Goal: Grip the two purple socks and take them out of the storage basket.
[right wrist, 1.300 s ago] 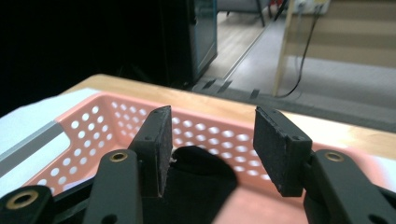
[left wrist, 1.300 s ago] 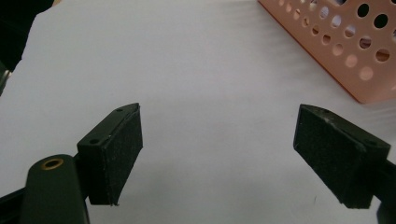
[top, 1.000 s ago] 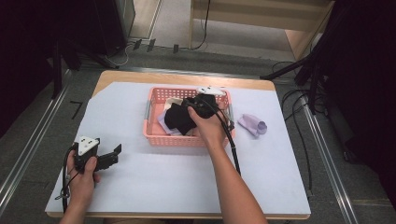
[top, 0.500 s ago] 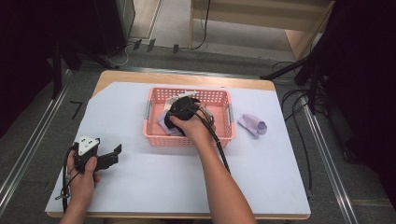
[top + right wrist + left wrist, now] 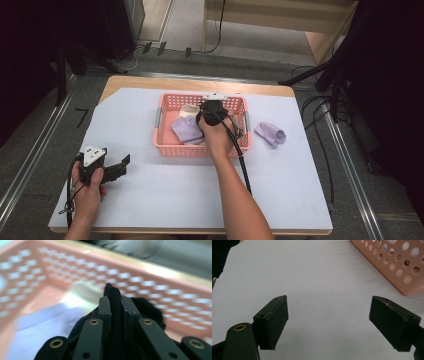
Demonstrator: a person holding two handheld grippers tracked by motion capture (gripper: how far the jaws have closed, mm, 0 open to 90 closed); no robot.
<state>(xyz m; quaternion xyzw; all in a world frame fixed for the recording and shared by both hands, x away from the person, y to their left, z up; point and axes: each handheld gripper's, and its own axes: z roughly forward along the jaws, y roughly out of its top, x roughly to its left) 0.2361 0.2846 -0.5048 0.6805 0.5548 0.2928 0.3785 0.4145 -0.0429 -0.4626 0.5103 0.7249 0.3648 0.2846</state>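
**Black cloth pinched in the pink basket**

We record the right claw (image 5: 115, 302) inside the pink basket (image 5: 165, 142), its jaws just closed onto a black cloth (image 5: 113, 293) pressed between the pads. Beside it we note lavender cloth (image 5: 186, 130). Left claw (image 5: 329, 322) rests wide open, holding nothing, over the white counter (image 5: 165, 195).

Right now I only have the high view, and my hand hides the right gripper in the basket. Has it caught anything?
Observer: Yes. The right gripper has just been closing its jaws, and they pinch a black cloth inside the basket.
Operator: A full grip?
Observer: The cloth runs the whole length between the jaws and pokes out past their ends.
Operator: And the left gripper?
Observer: The left gripper is open, nothing between its jaws, above the white sheet.
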